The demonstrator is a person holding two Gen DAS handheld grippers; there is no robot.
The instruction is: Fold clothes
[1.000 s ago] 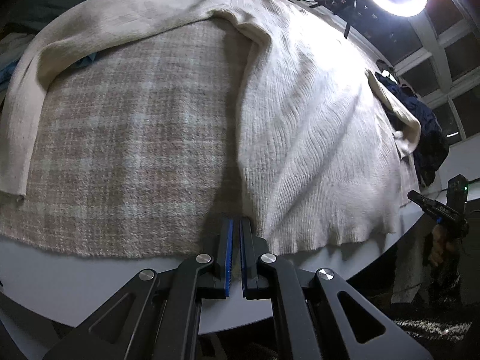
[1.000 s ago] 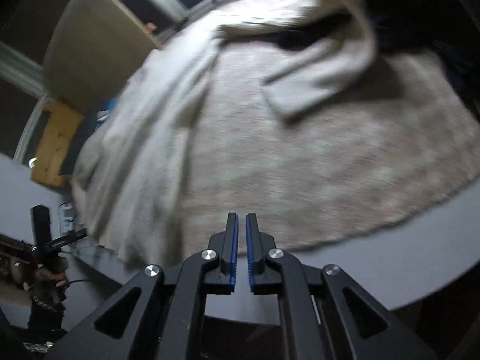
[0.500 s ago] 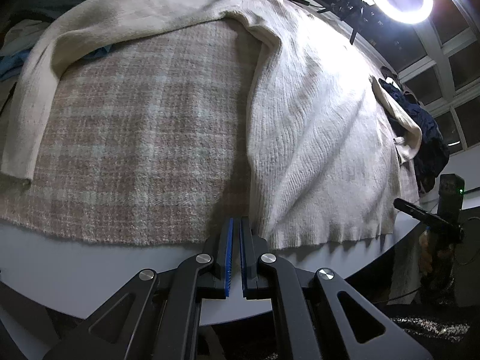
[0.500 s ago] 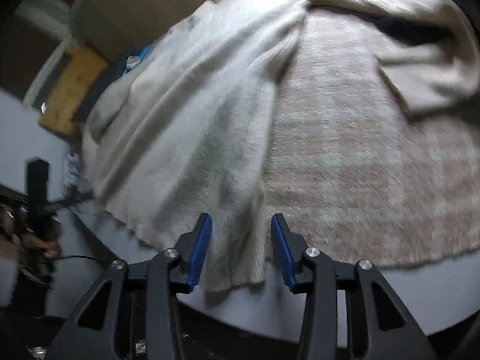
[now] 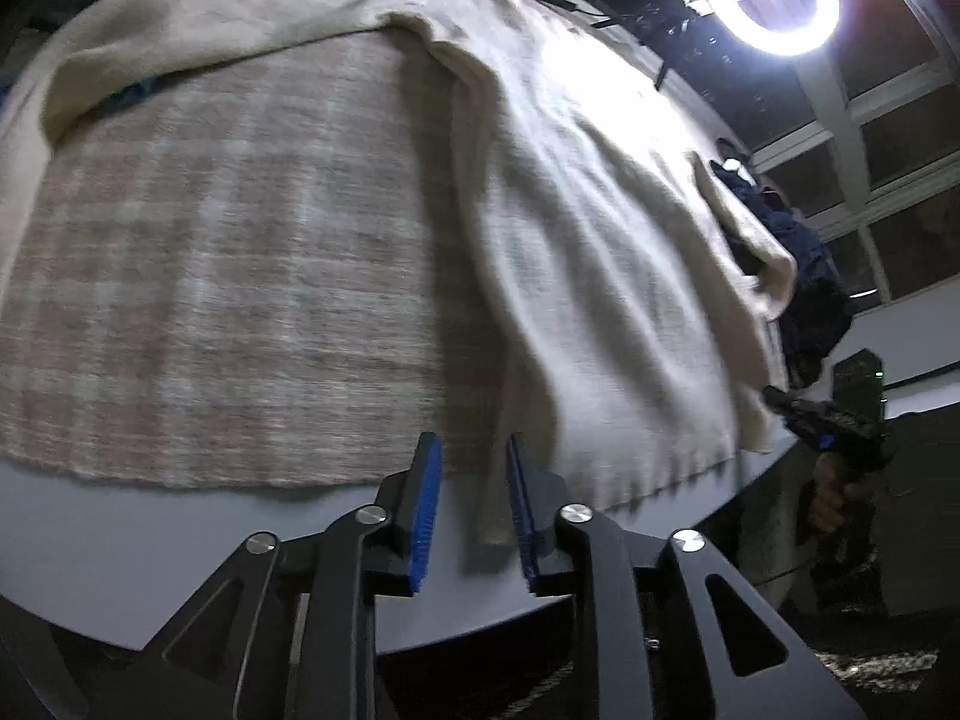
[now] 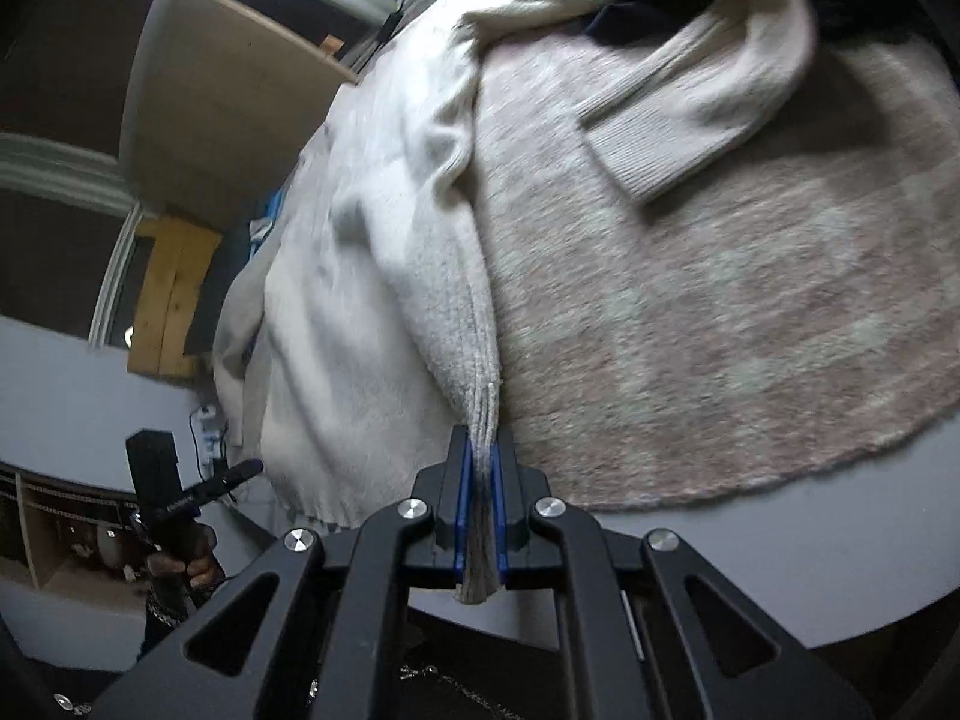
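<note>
Here, spread over a plaid blanket (image 5: 228, 276) on a grey table (image 5: 150, 540): a cream knit sweater (image 5: 600, 276). At the sweater's near hem, right gripper (image 6: 478, 510), jaws clenched on a bunched hem corner. At the hem's other corner, left gripper (image 5: 471, 510), jaws opening, hem edge between the blue pads (image 5: 425, 510), not pinched.
</note>
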